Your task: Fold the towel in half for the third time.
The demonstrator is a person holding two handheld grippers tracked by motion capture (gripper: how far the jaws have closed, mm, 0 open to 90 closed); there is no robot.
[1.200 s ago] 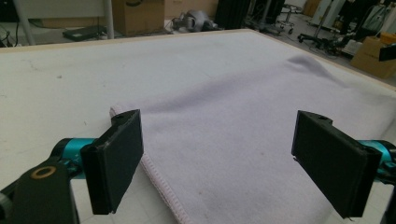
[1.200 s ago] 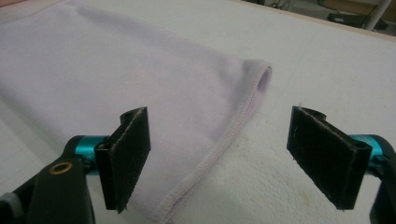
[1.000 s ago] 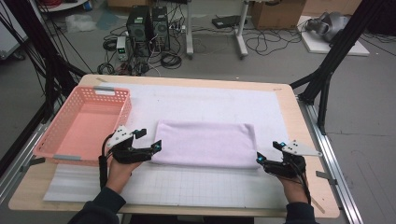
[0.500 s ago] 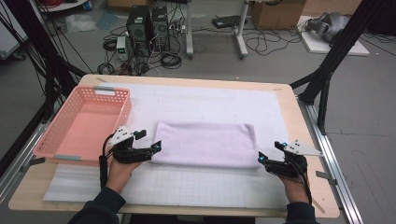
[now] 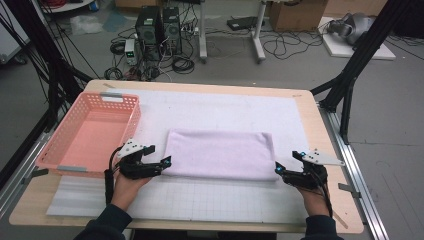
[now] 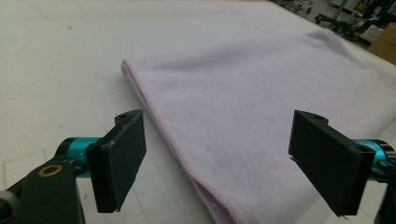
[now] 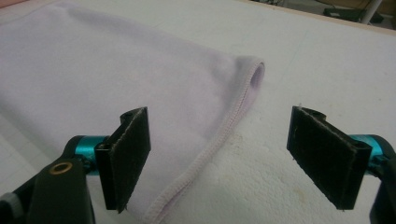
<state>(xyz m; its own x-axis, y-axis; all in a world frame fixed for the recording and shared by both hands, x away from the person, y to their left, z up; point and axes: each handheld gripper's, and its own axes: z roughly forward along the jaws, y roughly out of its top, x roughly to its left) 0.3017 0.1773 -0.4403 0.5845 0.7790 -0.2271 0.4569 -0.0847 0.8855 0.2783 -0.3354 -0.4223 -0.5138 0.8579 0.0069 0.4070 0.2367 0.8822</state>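
A folded pale lilac towel (image 5: 220,154) lies flat on the white mat in the middle of the table. My left gripper (image 5: 166,161) is open at the towel's near left corner, and the left gripper view shows the hemmed left edge of the towel (image 6: 243,135) running between the two jaws. My right gripper (image 5: 278,170) is open at the near right corner; there the stitched right edge of the towel (image 7: 154,107) passes between its jaws. Neither gripper holds the cloth.
A pink plastic basket (image 5: 92,131) sits at the table's left side, just beyond my left hand. The white gridded mat (image 5: 220,200) covers most of the wooden table (image 5: 320,125). Computers and cables lie on the floor beyond the far edge.
Both grippers have edged slightly inward toward the towel's near corners. The towel has not moved.
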